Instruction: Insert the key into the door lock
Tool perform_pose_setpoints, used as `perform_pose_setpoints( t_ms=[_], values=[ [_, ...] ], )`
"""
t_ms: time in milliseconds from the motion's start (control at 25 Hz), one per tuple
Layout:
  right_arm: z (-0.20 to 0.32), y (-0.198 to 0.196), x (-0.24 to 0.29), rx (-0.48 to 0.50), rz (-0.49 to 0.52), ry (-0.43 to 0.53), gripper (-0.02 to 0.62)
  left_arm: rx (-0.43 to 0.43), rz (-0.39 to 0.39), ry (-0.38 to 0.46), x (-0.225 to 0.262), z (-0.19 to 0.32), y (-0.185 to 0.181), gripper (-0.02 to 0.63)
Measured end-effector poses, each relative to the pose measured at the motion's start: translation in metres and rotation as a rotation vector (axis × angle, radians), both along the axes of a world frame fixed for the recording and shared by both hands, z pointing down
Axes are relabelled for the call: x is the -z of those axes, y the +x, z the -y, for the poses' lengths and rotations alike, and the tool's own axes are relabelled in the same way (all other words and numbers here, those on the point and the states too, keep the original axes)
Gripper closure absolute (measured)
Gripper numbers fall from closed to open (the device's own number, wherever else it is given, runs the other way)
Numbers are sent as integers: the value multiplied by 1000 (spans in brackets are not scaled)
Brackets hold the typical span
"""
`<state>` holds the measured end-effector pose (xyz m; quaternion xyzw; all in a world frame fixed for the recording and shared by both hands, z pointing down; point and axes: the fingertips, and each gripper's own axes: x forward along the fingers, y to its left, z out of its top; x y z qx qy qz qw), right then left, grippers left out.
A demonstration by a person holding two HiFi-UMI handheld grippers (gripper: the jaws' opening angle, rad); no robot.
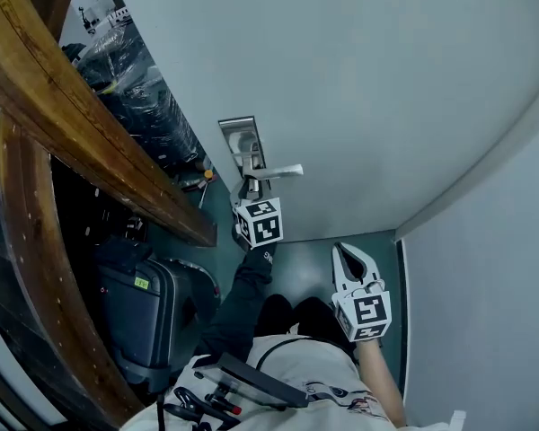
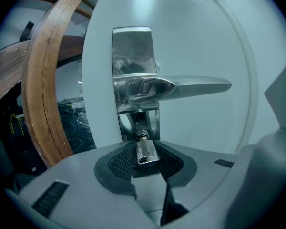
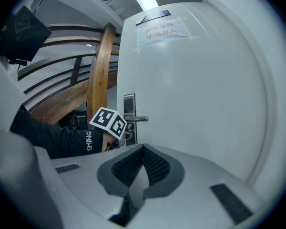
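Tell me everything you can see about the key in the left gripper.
The key is small, silver and metallic-looking, with a flat, roughly rectangular head that has a small dark slot near its rear end. The left gripper clamps that head between its dark ribbed pads. The key points forward at the door, its narrow front end meeting the round lock cylinder just below the lever handle. How deep the blade sits cannot be told.

Silver key (image 2: 147,152), pale grey door (image 2: 205,46), brown wooden rail (image 2: 43,94).
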<state>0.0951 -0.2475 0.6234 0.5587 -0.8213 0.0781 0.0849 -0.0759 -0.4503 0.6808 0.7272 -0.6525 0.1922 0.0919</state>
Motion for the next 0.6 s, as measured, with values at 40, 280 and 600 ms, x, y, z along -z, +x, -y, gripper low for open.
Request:
perform_pose_setpoints(
  t_ms=[40,280,600],
  values=[
    [-1,2,-1,-6,1,-2,589,6,1,-1,0,2,0,489],
    [-10,8,1,-24,14,-14,589,-34,3,5,0,2,4,488],
    [-7,-13,54,18,39,-14,589,-101,-122,10,31,-97,6,456]
  ],
)
